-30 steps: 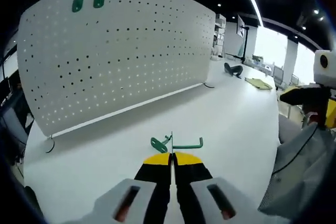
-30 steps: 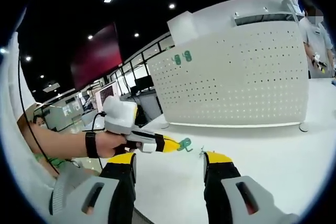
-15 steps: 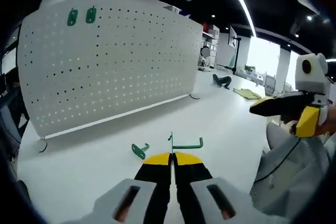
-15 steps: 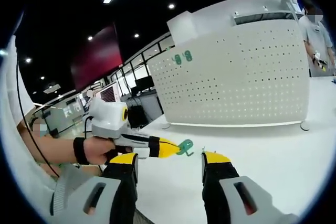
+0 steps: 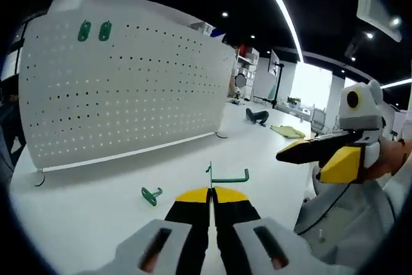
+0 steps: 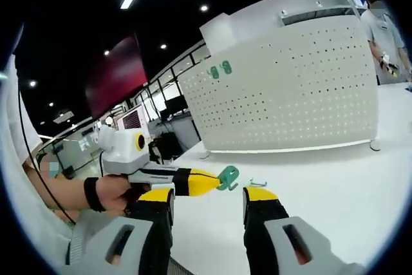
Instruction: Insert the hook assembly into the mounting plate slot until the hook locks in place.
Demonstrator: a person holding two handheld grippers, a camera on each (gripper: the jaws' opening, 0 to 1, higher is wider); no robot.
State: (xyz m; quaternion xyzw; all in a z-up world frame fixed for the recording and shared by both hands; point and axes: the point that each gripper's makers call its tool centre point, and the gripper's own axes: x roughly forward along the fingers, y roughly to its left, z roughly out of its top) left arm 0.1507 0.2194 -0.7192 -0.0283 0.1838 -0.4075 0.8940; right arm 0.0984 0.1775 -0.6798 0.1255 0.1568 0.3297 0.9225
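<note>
My left gripper (image 5: 211, 192) has its yellow-tipped jaws pressed together on the green bent-wire hook (image 5: 228, 177), which sticks out just past the tips, lifted off the white table (image 5: 96, 210). My right gripper (image 6: 209, 195) is released, jaws spread wide with nothing between them. A second green hook piece with a flat round plate (image 5: 151, 194) lies on the table, left of my left jaws. Beyond stands the white perforated pegboard panel (image 5: 129, 82), two green plates (image 5: 93, 31) high on its left.
</note>
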